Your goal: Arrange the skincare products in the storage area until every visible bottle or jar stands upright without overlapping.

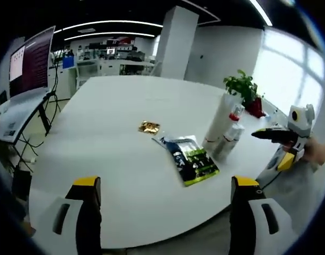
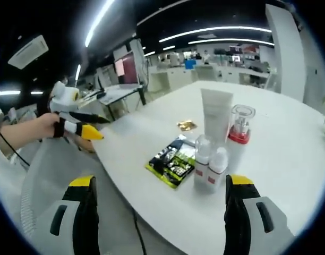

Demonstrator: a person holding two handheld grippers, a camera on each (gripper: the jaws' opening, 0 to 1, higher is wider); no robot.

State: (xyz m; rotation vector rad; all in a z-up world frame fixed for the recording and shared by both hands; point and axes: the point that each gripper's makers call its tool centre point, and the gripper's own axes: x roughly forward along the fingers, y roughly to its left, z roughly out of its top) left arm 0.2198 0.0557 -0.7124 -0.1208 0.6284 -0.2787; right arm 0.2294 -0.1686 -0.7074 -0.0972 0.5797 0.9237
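Left tool (image 1: 165,199) has its jaws spread, holding nothing, at the bottom of the left gripper view above the white table (image 1: 114,138). Right tool (image 2: 160,199) is likewise spread and holds nothing. In the right gripper view, centre frame, 2 small bottles (image 2: 211,169) stand upright and touching, with a tall white tube (image 2: 215,116) behind and a red-based jar (image 2: 241,125) just beside it. A green-black sachet (image 2: 173,160) lies flat to their left, and a gold wrapper (image 2: 186,125) lies further back

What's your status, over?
Both grippers open, empty, short of the white table. White upright tube, red-based clear jar, two small white bottles upright, clustered. Dark green-printed sachet and gold foil packet lie flat beside them.
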